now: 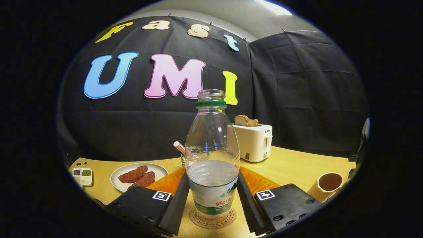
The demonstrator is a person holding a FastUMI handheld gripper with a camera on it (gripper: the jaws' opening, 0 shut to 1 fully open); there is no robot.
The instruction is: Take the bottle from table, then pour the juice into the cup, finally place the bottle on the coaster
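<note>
A clear, ribbed plastic bottle (pixel 212 155) is seen upright, long axis vertical, open neck with green ring uppermost, roughly half filled with cloudy liquid. Its base is set on a round printed coaster (pixel 213 218) on the wooden table (pixel 290 168). The gripper (pixel 212 201) is spread; its black ridged fingers (pixel 175 206) flank the label, contact not discernible. A tan cup (pixel 327 185) is noted to the right.

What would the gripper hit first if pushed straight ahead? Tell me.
The bottle: it stands on the coaster between the gripper fingers, which flank it closely. Whether they press it is unclear.
</note>
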